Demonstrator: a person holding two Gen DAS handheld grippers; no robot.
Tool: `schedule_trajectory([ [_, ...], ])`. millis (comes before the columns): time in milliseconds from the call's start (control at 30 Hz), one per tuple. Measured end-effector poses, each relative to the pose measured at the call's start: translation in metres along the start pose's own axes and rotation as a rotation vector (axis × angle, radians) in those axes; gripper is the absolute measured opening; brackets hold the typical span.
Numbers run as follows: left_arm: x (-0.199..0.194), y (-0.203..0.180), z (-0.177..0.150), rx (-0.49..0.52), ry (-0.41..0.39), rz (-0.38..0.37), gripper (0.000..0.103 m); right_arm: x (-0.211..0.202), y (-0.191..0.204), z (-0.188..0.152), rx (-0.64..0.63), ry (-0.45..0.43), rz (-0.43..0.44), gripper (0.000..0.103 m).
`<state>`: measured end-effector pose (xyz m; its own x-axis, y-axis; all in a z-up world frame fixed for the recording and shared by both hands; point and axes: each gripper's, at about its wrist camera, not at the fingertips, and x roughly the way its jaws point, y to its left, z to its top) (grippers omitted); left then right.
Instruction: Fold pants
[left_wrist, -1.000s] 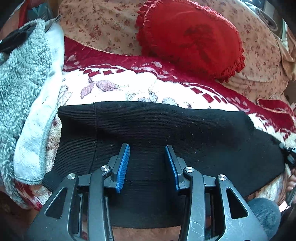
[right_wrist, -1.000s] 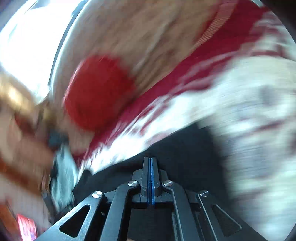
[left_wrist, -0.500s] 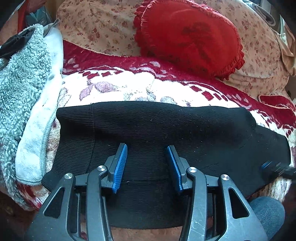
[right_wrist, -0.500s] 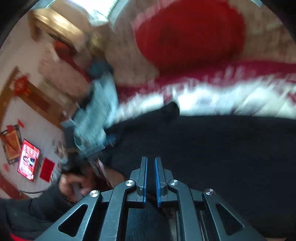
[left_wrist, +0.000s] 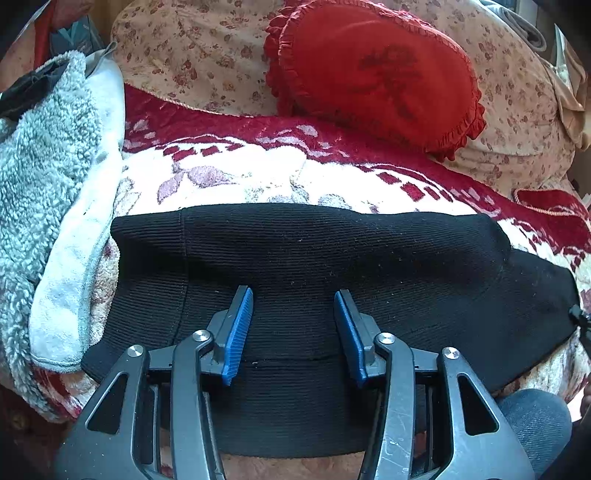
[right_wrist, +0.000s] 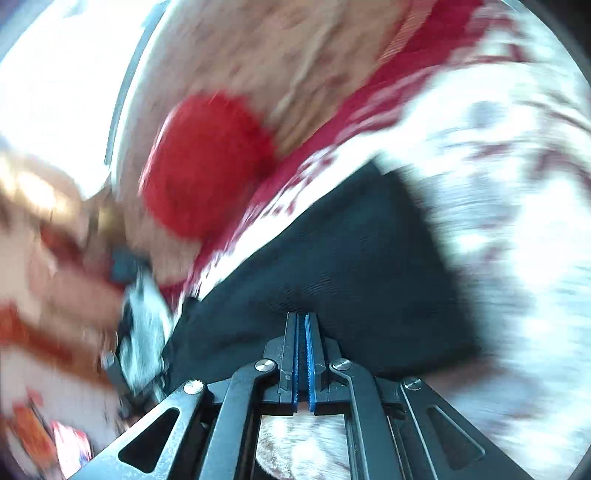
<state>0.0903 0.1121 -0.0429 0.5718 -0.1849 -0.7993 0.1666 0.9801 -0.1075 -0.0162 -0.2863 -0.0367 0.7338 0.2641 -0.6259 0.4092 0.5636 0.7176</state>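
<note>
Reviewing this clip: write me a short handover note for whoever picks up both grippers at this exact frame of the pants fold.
Left gripper: open, holding nothing, hovering over the near middle of the black pants.
Right gripper: fingers nearly together at the pants' edge; that view is motion-blurred, so whether cloth is pinched is unclear.
Pants: lying across the red-and-white blanket in a wide band, a layer edge showing near the left fingers, so apparently folded at least once. Red heart cushion behind, grey fleece to the left.
Left to do: probably fold one end over the other, then flatten.
</note>
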Motion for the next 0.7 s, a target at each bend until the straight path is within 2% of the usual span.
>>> schedule_trajectory([
  [67,-0.006,-0.005,0.003,0.003,-0.003,0.020,0.047,-0.022,-0.009,0.000,0.029,-0.090,-0.056,0.004],
  [167,-0.030,-0.019,0.005,-0.007,-0.053,-0.031,0.047,-0.054,-0.018,0.000,0.088,-0.225,-0.038,0.010],
  [267,-0.053,-0.049,0.002,0.044,-0.098,-0.093,0.047,-0.062,-0.009,-0.009,0.103,-0.305,-0.064,0.022],
  [333,-0.061,-0.075,-0.003,0.075,-0.079,-0.163,0.053,-0.070,-0.013,-0.011,0.114,-0.314,-0.070,0.022],
  [367,-0.061,-0.082,-0.005,0.082,-0.069,-0.173,0.059,-0.075,-0.015,-0.014,0.118,-0.315,-0.083,0.022],
  [433,-0.058,-0.095,-0.012,0.081,-0.043,-0.157,0.061,-0.088,-0.021,-0.018,0.121,-0.319,-0.114,0.022],
  [500,-0.052,-0.100,-0.017,0.091,-0.004,-0.134,0.061,-0.081,-0.016,-0.027,0.114,-0.314,-0.125,0.022],
  [600,-0.045,-0.093,-0.018,0.044,0.034,-0.088,0.061,-0.071,-0.017,-0.037,0.123,-0.287,-0.101,0.022],
  [700,-0.037,-0.087,-0.023,-0.001,0.076,-0.035,0.061,-0.052,-0.026,-0.042,0.184,-0.234,-0.049,0.023],
])
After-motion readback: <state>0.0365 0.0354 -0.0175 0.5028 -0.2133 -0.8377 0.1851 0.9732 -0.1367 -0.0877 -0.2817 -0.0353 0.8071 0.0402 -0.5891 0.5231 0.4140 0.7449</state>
